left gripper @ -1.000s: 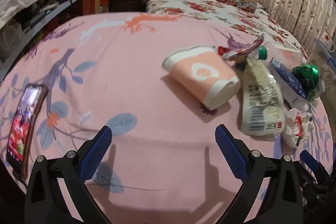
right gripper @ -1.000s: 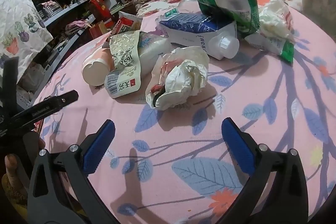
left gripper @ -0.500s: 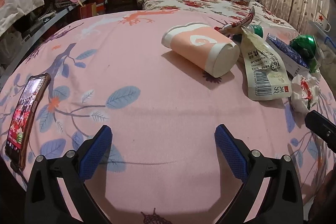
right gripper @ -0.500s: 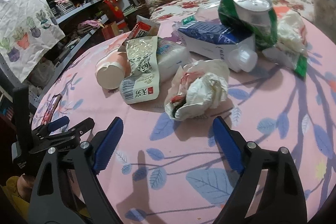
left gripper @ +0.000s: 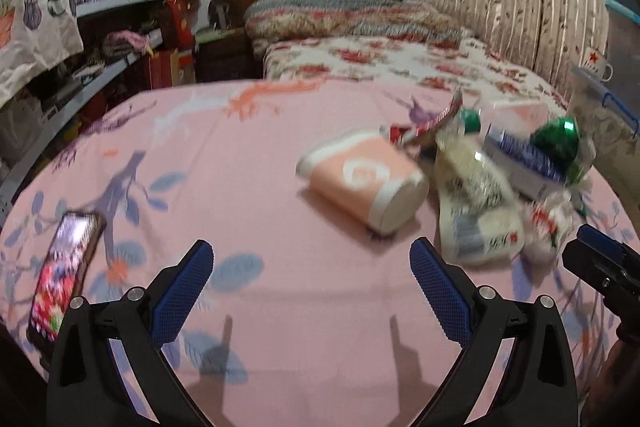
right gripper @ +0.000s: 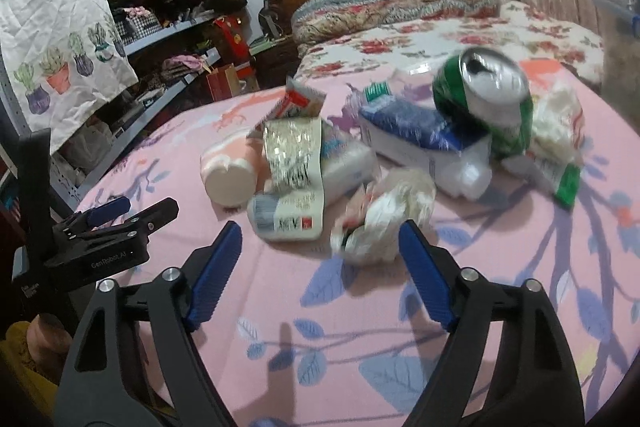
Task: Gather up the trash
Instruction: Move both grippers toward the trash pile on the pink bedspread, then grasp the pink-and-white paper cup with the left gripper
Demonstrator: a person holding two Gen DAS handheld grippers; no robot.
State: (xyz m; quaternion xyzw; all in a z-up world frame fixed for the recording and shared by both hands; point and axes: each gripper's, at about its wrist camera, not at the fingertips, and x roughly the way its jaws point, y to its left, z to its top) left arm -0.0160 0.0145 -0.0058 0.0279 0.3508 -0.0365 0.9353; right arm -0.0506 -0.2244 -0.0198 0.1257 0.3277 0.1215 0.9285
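Right tool (right gripper: 320, 263): jaws part-open and just narrowed, nothing between the pads. Compared with a second ago the crumpled wrapper (right gripper: 384, 227) sits much closer to the tips, just ahead of them and next to the right pad, not touching. Judgement: the narrowing suits a pinch on that soft wad, so the approach to a first pickup looks under way, no grasp made.

Left tool (left gripper: 308, 283): jaws wide, empty, hovering over bare pink tabletop (left gripper: 248, 195). The view has lifted since a second ago; more of the bed (left gripper: 380, 59) and curtain shows. The tipped paper cup (left gripper: 360, 183) lies ahead of its right pad, apart from it.

Outward: trash is heaped together on the tabletop, all still uncollected. White plastic pouch (right gripper: 304, 187) leans against the cup; behind it a blue-and-white carton (right gripper: 424, 143), with a dented green can (right gripper: 488, 99) resting on the carton. A phone (left gripper: 64, 279) lies at the left edge; not trash, leave it.
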